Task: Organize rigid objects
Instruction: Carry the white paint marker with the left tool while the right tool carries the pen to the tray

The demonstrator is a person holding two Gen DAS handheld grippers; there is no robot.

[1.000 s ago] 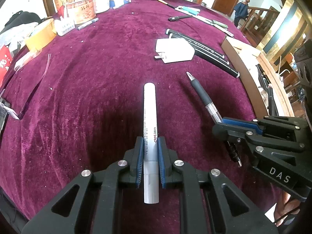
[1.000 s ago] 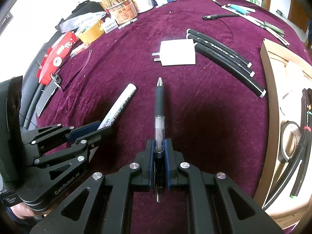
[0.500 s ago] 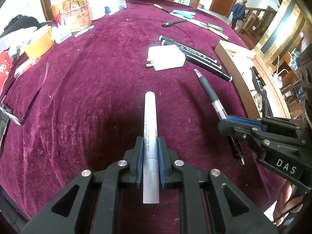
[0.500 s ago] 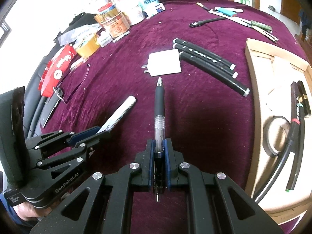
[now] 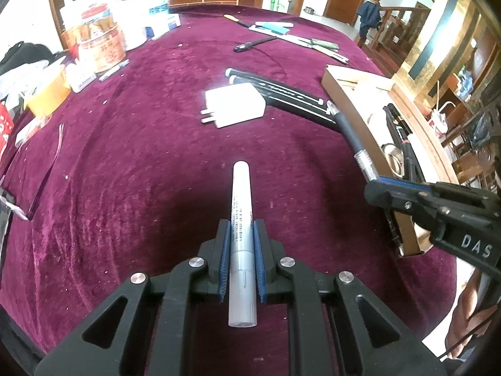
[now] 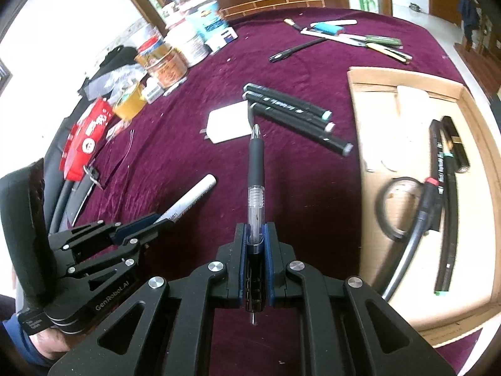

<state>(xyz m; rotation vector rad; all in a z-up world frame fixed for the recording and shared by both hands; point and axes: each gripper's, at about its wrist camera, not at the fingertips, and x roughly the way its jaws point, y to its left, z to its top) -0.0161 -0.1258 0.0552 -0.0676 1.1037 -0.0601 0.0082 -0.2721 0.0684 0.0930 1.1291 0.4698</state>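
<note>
My left gripper is shut on a white marker that points forward above the purple cloth. My right gripper is shut on a black retractable pen, tip forward. In the left wrist view the right gripper hangs at the right, over the near corner of the cardboard tray. In the right wrist view the left gripper is at lower left with the white marker sticking out of it. The cardboard tray lies to the right.
Three black markers and a white charger plug lie ahead on the cloth. The tray holds black pens, a cable and a tape ring. Jars, tape and packets crowd the far left edge; more pens lie at the far side.
Both grippers have moved toward the cardboard tray on the right and risen a little, each keeping its pen. The tray now fills more of the right wrist view.
</note>
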